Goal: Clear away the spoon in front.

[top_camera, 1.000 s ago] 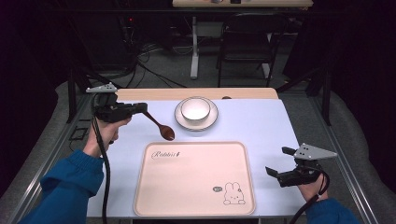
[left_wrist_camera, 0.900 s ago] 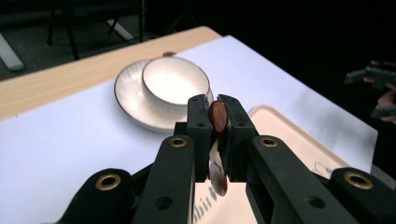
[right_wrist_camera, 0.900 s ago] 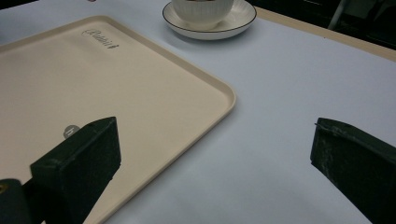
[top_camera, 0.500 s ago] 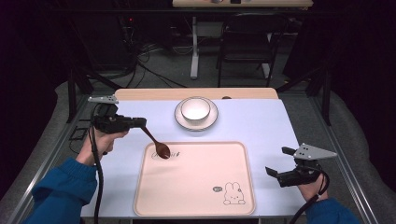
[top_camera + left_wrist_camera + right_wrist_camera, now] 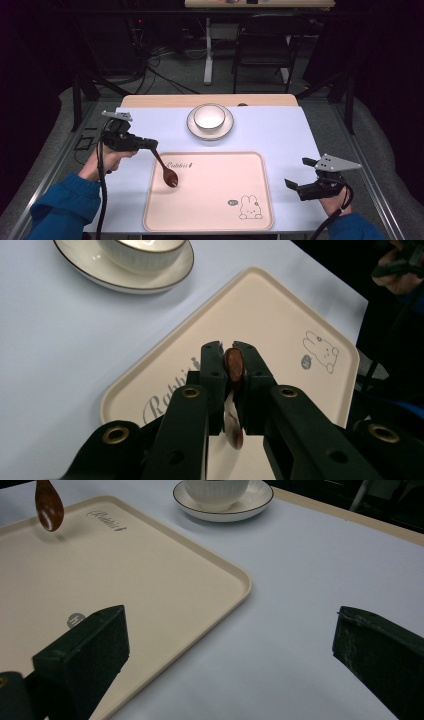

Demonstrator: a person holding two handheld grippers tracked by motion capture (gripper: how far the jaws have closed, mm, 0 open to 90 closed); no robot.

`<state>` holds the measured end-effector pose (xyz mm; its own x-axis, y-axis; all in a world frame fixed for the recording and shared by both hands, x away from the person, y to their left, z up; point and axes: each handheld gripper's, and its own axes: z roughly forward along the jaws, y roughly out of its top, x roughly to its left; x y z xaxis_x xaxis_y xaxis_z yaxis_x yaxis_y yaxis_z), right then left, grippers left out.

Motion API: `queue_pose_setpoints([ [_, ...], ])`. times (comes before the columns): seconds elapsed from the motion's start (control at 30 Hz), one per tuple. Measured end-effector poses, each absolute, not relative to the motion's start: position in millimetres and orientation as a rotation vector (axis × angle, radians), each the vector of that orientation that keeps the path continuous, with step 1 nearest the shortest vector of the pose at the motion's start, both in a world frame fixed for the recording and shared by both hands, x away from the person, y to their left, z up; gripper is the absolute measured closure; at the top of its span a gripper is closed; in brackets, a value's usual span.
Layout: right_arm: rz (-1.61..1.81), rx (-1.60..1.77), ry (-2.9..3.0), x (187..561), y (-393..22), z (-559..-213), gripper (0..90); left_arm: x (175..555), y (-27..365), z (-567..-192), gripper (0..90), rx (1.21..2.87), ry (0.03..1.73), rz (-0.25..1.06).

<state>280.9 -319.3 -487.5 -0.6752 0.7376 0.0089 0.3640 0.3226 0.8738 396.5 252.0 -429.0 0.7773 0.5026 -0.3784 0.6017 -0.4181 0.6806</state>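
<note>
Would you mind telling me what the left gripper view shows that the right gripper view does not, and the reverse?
Left gripper view alone: the left gripper shut on the wooden spoon's handle, and the tray's rabbit drawing. Right gripper view alone: the right gripper with jaws wide open above bare table, holding nothing. Both share the cream tray, the spoon and the bowl on its saucer.

spoon (image 5: 233, 367) handle: hidden between jaws | bowl (image 5: 137, 249): top cut off
</note>
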Motion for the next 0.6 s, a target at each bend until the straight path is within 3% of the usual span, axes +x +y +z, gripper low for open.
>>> queue_pose_setpoints([
  [0.37,1.298,0.976,2.204,281.7,-319.1,-487.9,0.9,401.4,248.2,-446.8,83.5,2.145,0.827,-0.245],
  [0.6,1.297,0.980,2.205,281.6,-319.2,-488.1,0.9,409.5,243.0,-455.1,81.9,2.140,0.858,-0.239],
])
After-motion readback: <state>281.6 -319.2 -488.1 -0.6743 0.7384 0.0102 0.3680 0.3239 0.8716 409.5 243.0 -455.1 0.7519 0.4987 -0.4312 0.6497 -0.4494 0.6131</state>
